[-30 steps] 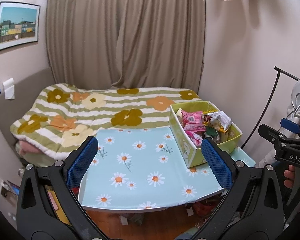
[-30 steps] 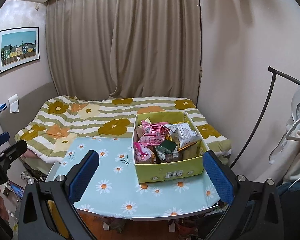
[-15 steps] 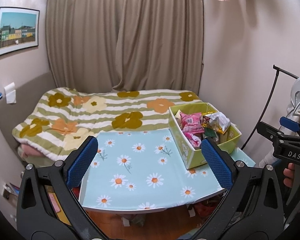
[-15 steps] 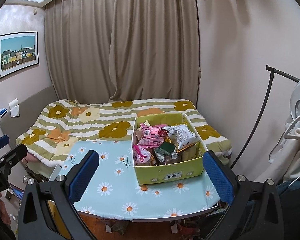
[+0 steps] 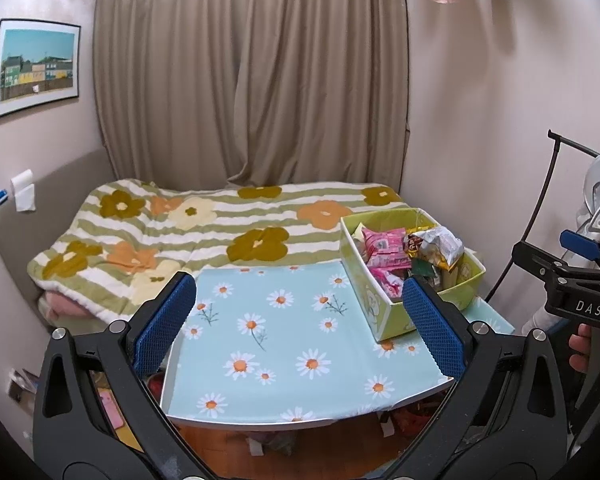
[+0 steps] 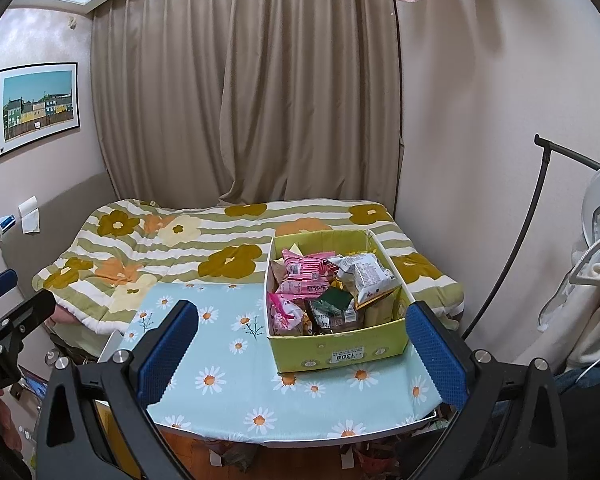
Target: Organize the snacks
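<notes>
A yellow-green cardboard box full of snack packets stands on the right side of a small table with a daisy-print cloth. Pink packets, a silver crisp bag and a dark green packet lie on top. My left gripper is open, held back from the table's near edge with nothing between its fingers. My right gripper is open too, in front of the box and apart from it.
A bed with a flowered striped blanket lies behind the table, with curtains beyond. A clothes rack with hanging garments stands at the right. Clutter lies on the floor under the table. A hand holds the other gripper's handle.
Both cameras have tilted slightly upward and drawn back a little, so the table and box sit lower in view. Neither gripper's opening has changed.
</notes>
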The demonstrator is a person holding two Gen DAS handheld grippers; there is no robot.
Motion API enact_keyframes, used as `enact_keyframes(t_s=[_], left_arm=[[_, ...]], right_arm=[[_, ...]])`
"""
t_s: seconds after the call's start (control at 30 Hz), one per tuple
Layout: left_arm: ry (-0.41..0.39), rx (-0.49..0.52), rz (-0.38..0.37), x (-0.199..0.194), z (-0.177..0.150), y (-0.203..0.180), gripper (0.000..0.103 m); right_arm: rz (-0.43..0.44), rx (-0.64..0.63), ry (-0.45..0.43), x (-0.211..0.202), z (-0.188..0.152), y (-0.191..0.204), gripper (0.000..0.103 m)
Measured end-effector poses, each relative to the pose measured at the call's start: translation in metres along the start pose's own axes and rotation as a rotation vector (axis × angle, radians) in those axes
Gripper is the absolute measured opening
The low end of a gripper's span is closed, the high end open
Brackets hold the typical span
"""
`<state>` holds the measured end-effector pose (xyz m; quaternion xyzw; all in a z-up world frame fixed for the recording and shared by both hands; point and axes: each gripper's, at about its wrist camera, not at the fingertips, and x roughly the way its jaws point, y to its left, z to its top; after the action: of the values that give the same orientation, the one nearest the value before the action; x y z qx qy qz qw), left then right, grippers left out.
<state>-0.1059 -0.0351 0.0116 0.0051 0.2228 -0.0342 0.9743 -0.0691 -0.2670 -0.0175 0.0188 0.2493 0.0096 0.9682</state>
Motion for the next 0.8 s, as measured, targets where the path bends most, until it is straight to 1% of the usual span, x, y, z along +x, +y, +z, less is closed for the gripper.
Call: enact_keyframes(t_s=[0.53,0.8], left_arm=[[0.0,-0.021,-0.005,0.0003,0.0016,0.0043,0.103],[-0.001,-0.016,0.006,0.0032,0.0028,0.0048,0.103]], right_arm=[[0.002,-0.002,0.003,0.0017,0.0032,-0.0013,0.103],[-0.002,-0.003,0.006,0.0042,0.006,-0.0021,0.103]])
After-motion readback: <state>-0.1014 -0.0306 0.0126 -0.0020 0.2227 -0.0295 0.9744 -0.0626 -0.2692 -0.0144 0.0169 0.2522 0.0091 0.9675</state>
